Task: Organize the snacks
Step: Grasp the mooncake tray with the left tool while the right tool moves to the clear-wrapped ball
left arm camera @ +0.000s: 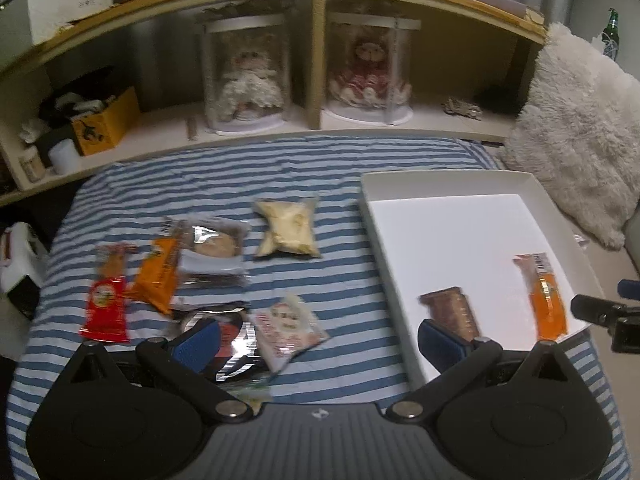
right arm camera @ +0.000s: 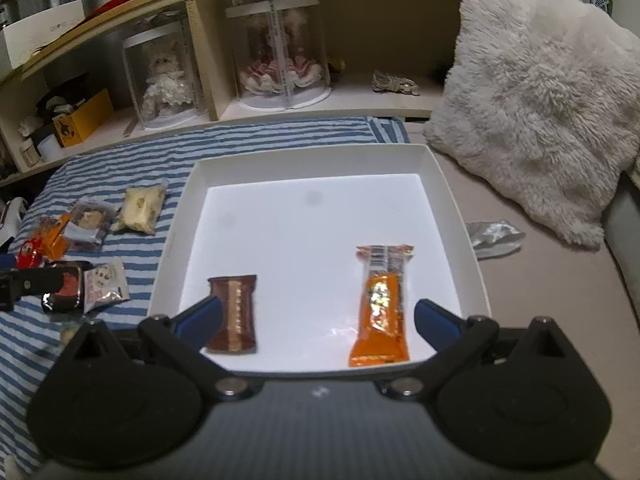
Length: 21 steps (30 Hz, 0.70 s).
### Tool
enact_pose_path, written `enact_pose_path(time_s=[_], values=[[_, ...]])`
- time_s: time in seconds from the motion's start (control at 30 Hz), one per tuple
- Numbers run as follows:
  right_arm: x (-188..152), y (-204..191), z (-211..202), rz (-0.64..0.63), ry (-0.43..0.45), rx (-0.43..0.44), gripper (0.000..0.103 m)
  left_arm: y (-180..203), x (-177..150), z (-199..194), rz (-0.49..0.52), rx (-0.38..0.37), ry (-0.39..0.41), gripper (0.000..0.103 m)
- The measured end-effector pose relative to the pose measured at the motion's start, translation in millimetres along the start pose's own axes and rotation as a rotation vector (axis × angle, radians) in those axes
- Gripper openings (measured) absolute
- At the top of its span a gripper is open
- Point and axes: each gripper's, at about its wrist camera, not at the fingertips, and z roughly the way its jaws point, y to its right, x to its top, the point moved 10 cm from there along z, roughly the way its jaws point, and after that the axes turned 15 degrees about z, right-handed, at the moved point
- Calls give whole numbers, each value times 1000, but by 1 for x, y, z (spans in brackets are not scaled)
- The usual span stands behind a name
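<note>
Left wrist view shows the left gripper (left arm camera: 318,344) wide open and empty over loose wrappers on the striped blue-and-white bedsheet (left arm camera: 340,168), the right gripper (right arm camera: 316,318) equally open over the shallow white cardboard tray (right arm camera: 308,160), so overlapping packets could snag together.

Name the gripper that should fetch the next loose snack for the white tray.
Left. The left gripper, jaws open, hangs over the loose snacks on the striped cover; the right gripper is over the white tray.

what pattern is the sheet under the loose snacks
Blue and white stripes on the sheet, clearest in the left wrist view.
</note>
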Motion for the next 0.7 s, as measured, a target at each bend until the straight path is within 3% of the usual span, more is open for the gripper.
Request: enact_pose_path(time_s=[0.43,0.7], values=[[-18,-72,6,-62,-9,129,102,-88,-36,-10,-47,135,4,103],[-44,-134,16,-109,-24,229,102,-120,-53,2,-113,154,23,103]])
